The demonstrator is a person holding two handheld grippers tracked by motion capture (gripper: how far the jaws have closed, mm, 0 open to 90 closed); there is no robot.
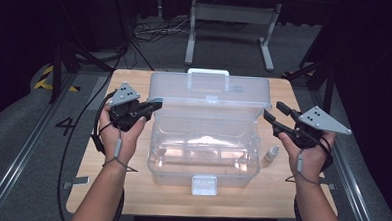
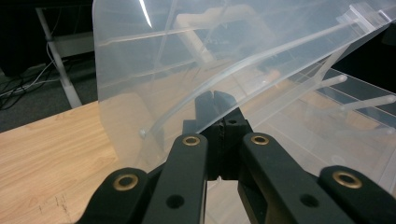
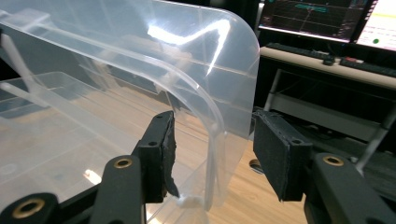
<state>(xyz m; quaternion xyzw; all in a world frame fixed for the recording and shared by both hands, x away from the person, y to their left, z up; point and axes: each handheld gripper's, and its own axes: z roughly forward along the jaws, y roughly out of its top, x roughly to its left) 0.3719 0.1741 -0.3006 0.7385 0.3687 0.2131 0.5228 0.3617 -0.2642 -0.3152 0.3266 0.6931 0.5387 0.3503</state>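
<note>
The clear plastic storage box (image 1: 204, 153) sits mid-table with its see-through hinged lid (image 1: 209, 93) standing up at the back, white handle on top, and that lid is what both hands are working on. The key bit: the lid's long axis runs side to side between the two grippers, so each one meets an end edge of it.

The left gripper (image 1: 151, 106) is at the lid's left edge, and in the left gripper view its jaws look pressed together with the lid's lower edge (image 2: 261, 79) passing right at the tips, so it seems pinched on the plastic, though the contact itself is hard to make out.

The right gripper (image 3: 212, 163) has its jaws spread wide, with the lid's rounded corner edge sitting between the pads (image 3: 168, 154) but not touching either one. Both forearms come in low and straight, hands level with the lid's base.

My guess is the right one needs to close before the lid swings. A small white bottle (image 1: 271, 153) stands just under the right hand, beside the box.
</note>
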